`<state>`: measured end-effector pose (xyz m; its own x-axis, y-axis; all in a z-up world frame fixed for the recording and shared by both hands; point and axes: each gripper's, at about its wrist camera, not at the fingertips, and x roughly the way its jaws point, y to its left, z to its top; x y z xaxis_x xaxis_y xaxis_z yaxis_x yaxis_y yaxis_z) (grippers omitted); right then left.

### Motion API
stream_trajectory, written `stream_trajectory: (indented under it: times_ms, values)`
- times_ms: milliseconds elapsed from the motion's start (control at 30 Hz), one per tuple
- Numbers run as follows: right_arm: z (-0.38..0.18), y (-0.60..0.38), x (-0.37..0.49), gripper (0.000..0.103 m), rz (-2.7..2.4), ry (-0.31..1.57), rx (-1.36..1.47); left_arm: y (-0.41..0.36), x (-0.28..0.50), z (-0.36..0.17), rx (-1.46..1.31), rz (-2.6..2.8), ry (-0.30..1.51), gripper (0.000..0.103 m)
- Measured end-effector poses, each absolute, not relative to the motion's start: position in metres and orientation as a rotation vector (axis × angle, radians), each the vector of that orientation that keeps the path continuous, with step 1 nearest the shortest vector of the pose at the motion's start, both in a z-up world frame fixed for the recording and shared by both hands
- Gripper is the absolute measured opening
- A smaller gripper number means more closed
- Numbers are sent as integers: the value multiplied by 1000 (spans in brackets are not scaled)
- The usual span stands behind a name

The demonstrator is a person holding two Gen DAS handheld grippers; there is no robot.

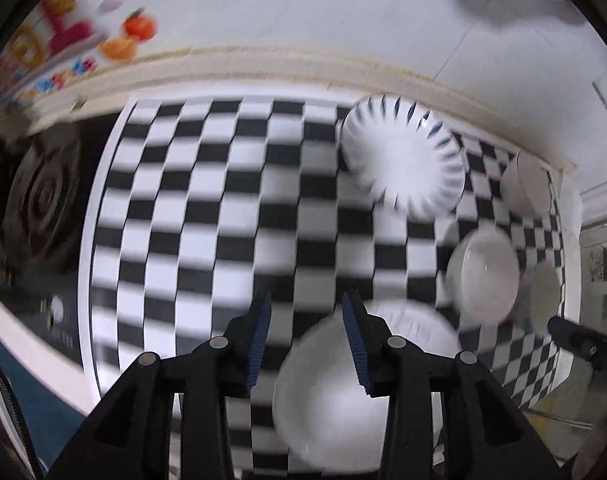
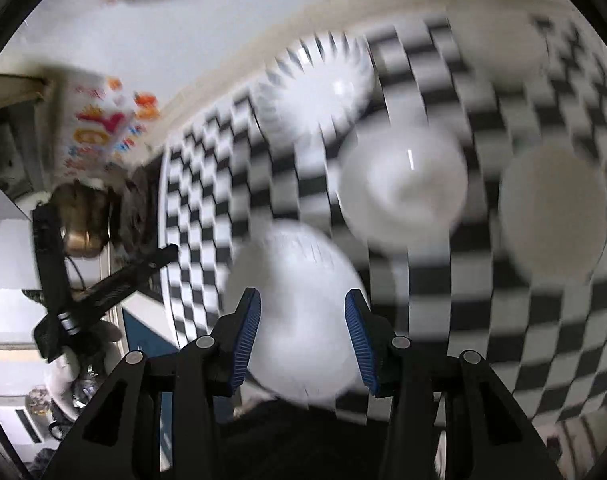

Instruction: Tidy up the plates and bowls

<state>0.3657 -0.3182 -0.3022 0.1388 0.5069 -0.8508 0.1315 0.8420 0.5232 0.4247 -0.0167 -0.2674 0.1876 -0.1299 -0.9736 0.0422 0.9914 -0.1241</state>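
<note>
Both views are motion-blurred, so slow down before you commit. Your left gripper and right gripper both have fingers spread apart, nothing held. Nearest piece is the plain white plate, sitting right under both sets of fingers at the table's near edge. My read: you're lining up to grab it. Take the rim with one finger above and one below, and lift level; glazed ware will likely slip in a shallow pinch.

Other dishes: striped plate toward the far wall, white bowl upright between it and the near plate, another white bowl further right, all apart from each other. One more white piece at the far right, too blurred to call.

Table carries a black-and-white checkered cloth; stovetop just left of it, white tiled wall behind, colourful box at the left
</note>
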Motion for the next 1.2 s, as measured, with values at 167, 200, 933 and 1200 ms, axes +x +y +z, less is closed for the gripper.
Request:
stream_trajectory:
  times_ms: [167,200,933,1200]
  values:
    - [-292,-324,450,47,211,1363,509,-32,510,-301,-38,-167,1433,35]
    - [-298,-325,469,47,194,1361,504,-33,525,-311,-35,-174,1455,35]
    - [-451,-340,597,14,-12,1548,536,-82,604,-396,61,-336,1543,20]
    - [-431,-331,587,12,22,1508,499,-73,577,-361,52,-320,1476,20]
